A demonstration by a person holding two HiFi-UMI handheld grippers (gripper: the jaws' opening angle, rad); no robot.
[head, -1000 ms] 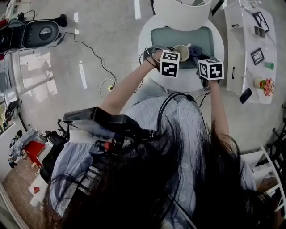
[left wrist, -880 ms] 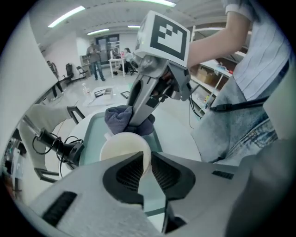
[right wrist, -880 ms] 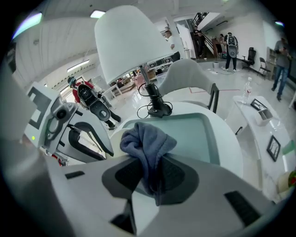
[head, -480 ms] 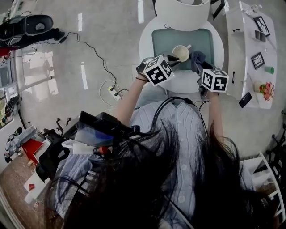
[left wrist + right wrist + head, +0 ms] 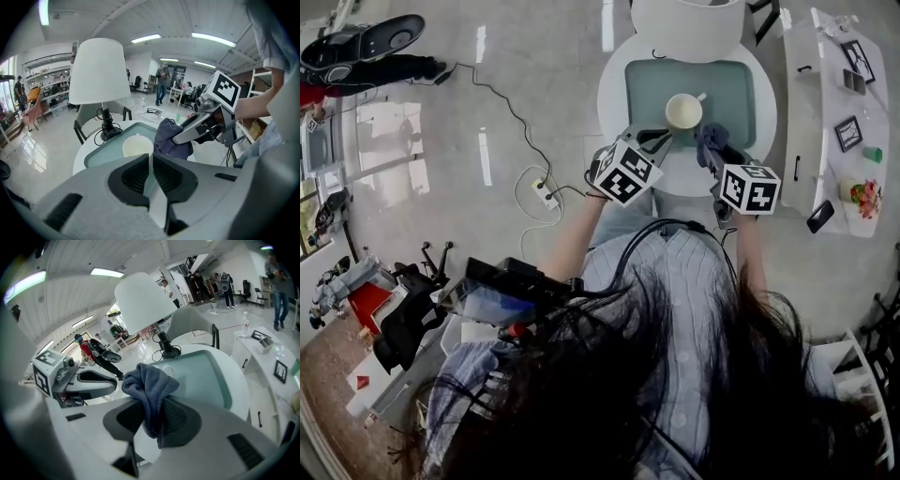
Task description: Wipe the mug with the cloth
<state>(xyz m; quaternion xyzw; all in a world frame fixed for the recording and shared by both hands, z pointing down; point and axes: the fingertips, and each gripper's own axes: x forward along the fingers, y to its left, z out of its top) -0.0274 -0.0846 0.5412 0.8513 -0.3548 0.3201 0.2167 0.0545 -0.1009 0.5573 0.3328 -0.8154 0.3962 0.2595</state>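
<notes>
— Where's the mug [image 5: 683, 111] just now?

— Upright on the green mat [image 5: 739, 89], upper middle of the head view. That's on the round white surface [image 5: 611, 89], below the lamp [image 5: 684, 17]. Nothing has hold of it. Both tools sit just below it in the frame, near but apart.

— And the cloth [image 5: 147, 383]?

— Pinched in the right hand-held gripper [image 5: 151, 420]. Its jaws are closed on a fold, and the bulk bunches out past the tips, to the lower right of the mug.

— The left hand-held gripper [image 5: 151, 165]?

— Jaws drawn nearly together, only a slit, with nothing in it. It points at the mug from the lower left.

— How do you reckon the mug handles?

— It looks like glazed pottery: stiff, smooth, likely slippery, and breakable if it goes off the edge. I'd say it's light enough that a wipe could push it across the mat or tip it, so it wants steadying. The left jaws would have to part, then take the wall at the rim. Or they could take the handle [image 5: 701, 97], but that sticks out to the upper right, the far side from that tool.

— The rim seems the nearer choice.

— I'd think so, with a firm but not hard pinch. The cloth is soft and limp. It should fold round the curve, but that loose wad may drag. Held by one fold, it could also slip out under a hard rub.
</notes>
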